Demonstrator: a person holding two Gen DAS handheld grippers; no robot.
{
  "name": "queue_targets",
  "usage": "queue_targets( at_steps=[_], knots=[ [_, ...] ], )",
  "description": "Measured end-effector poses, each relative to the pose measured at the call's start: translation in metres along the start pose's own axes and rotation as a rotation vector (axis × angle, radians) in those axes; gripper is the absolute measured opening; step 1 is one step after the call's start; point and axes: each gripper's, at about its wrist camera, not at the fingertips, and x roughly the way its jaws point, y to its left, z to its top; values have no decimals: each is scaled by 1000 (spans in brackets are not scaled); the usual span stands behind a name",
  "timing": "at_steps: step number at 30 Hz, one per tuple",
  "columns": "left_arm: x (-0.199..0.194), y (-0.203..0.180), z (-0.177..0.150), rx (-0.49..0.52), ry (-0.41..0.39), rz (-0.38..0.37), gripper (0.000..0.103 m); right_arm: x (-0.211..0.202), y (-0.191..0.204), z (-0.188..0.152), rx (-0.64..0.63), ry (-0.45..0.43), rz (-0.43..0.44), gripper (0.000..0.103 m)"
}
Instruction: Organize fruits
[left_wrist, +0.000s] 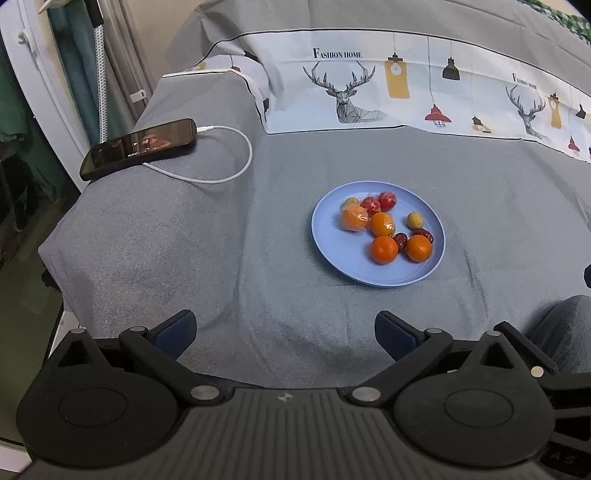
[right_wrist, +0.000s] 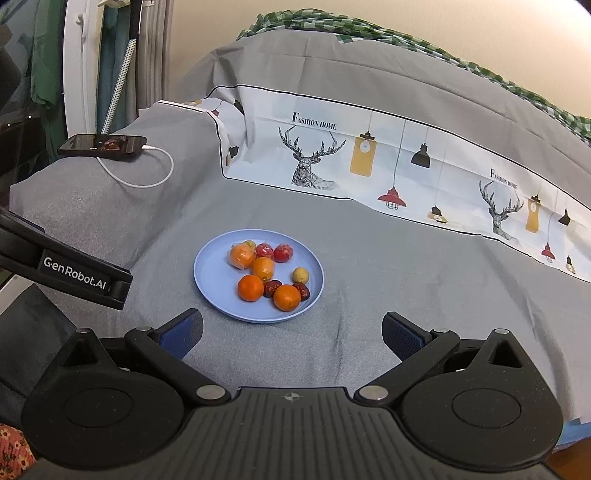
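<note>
A light blue plate (left_wrist: 328, 240) (right_wrist: 210, 280) sits on the grey bed cover. On it lie several small oranges (left_wrist: 384, 249) (right_wrist: 250, 288), two of them in clear wrap (left_wrist: 354, 218), two wrapped red fruits (left_wrist: 387, 200) (right_wrist: 283, 252), dark red dates (left_wrist: 423, 234) (right_wrist: 272, 288) and a small yellow-green fruit (left_wrist: 415, 220) (right_wrist: 300, 274). My left gripper (left_wrist: 284, 334) is open and empty, well short of the plate. My right gripper (right_wrist: 291, 338) is open and empty, just short of the plate's near rim. The left gripper's body (right_wrist: 74, 275) shows at the right wrist view's left.
A black phone (left_wrist: 138, 147) (right_wrist: 103, 145) with a white charging cable (left_wrist: 229, 173) lies on the raised bed corner at far left. A folded quilt with deer print (left_wrist: 406, 96) (right_wrist: 369, 162) rises behind the plate. A grey-clad leg (left_wrist: 561, 332) is at the right.
</note>
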Motion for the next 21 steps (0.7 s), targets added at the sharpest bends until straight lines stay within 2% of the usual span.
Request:
queue_targets(
  at_steps=[21],
  knots=[
    [-1,-2,-2,12,-4,3,103,1,-1,0,4,4,2,102]
  ],
)
